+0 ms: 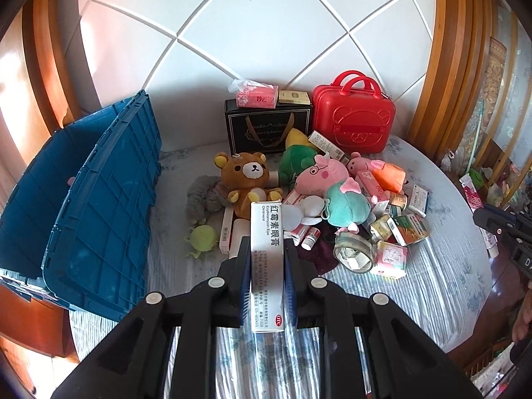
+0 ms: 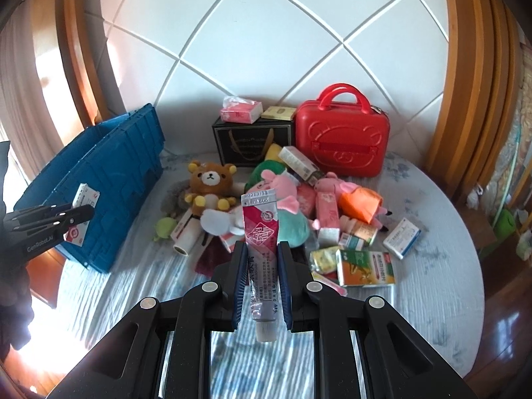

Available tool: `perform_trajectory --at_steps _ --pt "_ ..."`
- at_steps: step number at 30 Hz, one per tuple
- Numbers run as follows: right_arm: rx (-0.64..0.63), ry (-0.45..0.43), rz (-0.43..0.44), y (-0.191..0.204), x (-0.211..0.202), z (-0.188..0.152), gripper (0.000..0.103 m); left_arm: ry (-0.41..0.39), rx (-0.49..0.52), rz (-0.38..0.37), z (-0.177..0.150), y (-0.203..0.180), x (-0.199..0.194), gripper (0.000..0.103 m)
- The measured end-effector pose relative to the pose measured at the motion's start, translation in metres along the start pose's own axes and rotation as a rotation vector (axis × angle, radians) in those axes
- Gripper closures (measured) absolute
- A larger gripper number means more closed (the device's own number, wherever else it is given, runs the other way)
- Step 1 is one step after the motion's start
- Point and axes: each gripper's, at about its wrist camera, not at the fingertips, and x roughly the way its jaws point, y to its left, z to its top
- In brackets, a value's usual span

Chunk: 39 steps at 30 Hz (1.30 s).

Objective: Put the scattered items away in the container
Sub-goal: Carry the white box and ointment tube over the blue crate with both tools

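**Two grips held short of the crate**

Risk: my long ointment box (image 1: 267, 266), pinched low, may pivot and drop before reaching the blue crate (image 1: 99, 199) at left. My left gripper (image 1: 267, 249) is closed on it; my right gripper (image 2: 261, 259) clamps a pink tube (image 2: 261, 252) above the bed (image 2: 432, 299).

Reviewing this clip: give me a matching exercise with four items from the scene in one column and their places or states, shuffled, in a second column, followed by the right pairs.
Things:
1. ointment box
2. pink tube
3. tissue pack
4. brown bear plush

Places or states:
A. lying on the bed among the scattered toys
B. clamped in the right gripper
C. resting on top of the black gift box
D. clamped in the left gripper

Pairs: 1-D, 2-B, 3-C, 4-A
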Motion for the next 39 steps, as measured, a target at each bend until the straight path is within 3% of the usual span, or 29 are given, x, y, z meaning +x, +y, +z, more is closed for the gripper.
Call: perform_trajectory --at_steps 7,13,25,39 --pt "0.006 -0.016 -0.006 0.038 0.002 0.008 0.085 -0.013 0.031 -0.042 0.004 0.029 -0.008 0.086" --pt "0.014 -0.024 -0.018 0.085 0.005 0.017 0.085 -0.031 0.038 -0.076 0.012 0.076 -0.014 0.086" --pt "-0.020 -0.038 -0.017 0.202 0.027 0.041 0.085 -0.069 -0.021 -0.083 0.025 0.212 -0.024 0.086" --pt "-0.120 -0.050 0.060 0.338 0.059 0.075 0.085 -0.079 -0.121 -0.047 0.011 0.349 -0.031 0.086"
